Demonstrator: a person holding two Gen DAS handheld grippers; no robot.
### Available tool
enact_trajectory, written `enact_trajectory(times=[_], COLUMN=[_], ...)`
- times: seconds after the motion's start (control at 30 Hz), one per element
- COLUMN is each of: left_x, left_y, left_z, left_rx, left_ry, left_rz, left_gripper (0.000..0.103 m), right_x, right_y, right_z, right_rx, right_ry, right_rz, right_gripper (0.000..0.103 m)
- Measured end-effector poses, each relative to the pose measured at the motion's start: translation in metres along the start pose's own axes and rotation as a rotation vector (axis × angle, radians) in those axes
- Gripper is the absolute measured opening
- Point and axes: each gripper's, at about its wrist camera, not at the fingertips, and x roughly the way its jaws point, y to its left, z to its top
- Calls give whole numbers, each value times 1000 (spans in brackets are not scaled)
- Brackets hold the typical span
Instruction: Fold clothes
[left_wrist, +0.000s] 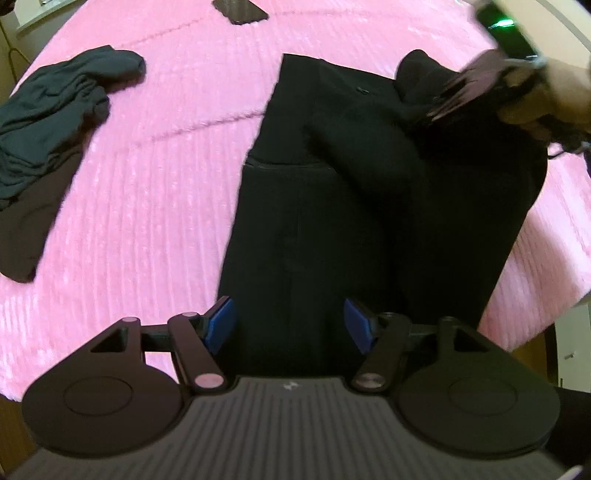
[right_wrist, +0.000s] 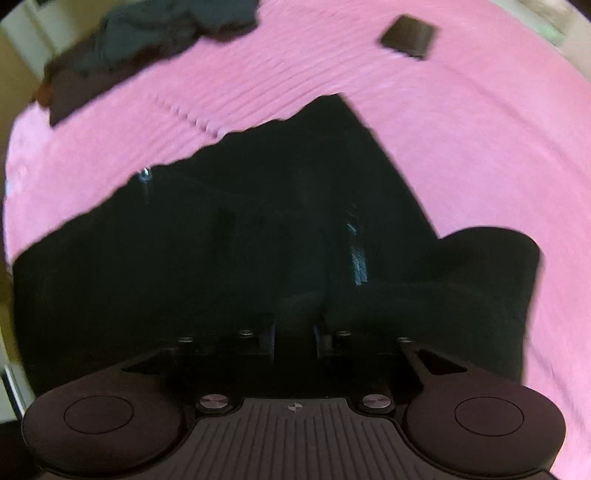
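My left hand-held gripper (left_wrist: 290, 323) hangs over the near end of the black trousers (left_wrist: 332, 221), its blue pads (left_wrist: 221, 325) spread wide with the cloth below them, nothing pinched. My right hand-held gripper (right_wrist: 293, 339) sits low over the same trousers (right_wrist: 221, 240) with its jaws drawn close together; black cloth lies all round the tips, but the view is dark and blurred and I cannot tell whether any fabric is caught between them. In the left wrist view that gripper shows as a smear at the trousers' far right corner, beside a raised hump of cloth (left_wrist: 417, 74).

Judging progress: the trousers lie on the pink bed cover (left_wrist: 166, 166) as a long narrow strip, so I take the legs to be laid one on the other already. The hump and a bulging flap (right_wrist: 491, 288) at the trousers' right edge look unfinished. The lengthwise fold seems still to come.

Left of the trousers, well apart, a grey and brown heap (left_wrist: 48, 129) lies unfolded. Beyond the trousers' far end sits a small dark folded square (left_wrist: 240, 11), probably a finished piece.
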Motion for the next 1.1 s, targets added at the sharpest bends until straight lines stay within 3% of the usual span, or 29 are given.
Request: enact_trajectory(times=[0.13,0.23,0.37,0.43,0.5,0.53,0.57,0.6,0.73,0.77,0.83,0.97,1.07,1.1], left_x=[-1,3,15,23,29,32,36,39,47,48,52,72,100,110], left_y=[-8,-16,-35,-52,-68,-77,-88,-99,-159,-176,-210,-274,-304,-311], left_z=[13,30,55,69,83,91,99,105,130,134,141,141,132,130], left_rx=[19,51,124,201,271,310,356,407,701,783,946,1278,1462,1501], left_ry=[-17,-37,-47,-51,-61,-67,-75,-84,-144,-165,-205,-267,-257,-243], left_rz=[-25,-40,-68,-81,-92,-99,-108,-116,-166,-184,-220,-297,-303,-302], left_gripper=[61,61,61,61,62,62,62,62,64,65,67,69,66,57], right_x=[-92,-144,-168,-173,-177,-179,-180,-181,-191,-196,-204,-204,-195,-188], right_y=[-25,-44,-61,-63,-58,-52,-46,-39,-11,-5,4,-1,-17,-23], right_z=[-80,-162,-270,-314,-348,-363,-372,-381,-412,-421,-437,-450,-459,-463], right_rx=[179,343,642,807,960,1022,1060,1099,1320,1399,1556,1730,1796,1831], right_ry=[-75,-59,29,45,27,29,34,22,-111,-174,-336,-586,-669,-675], right_rz=[-80,-179,-268,-260,-238,-247,-269,-267,-185,-159,-98,9,41,48], right_gripper=[16,16,16,16,31,62,77,77,80,91,101,101,101,101])
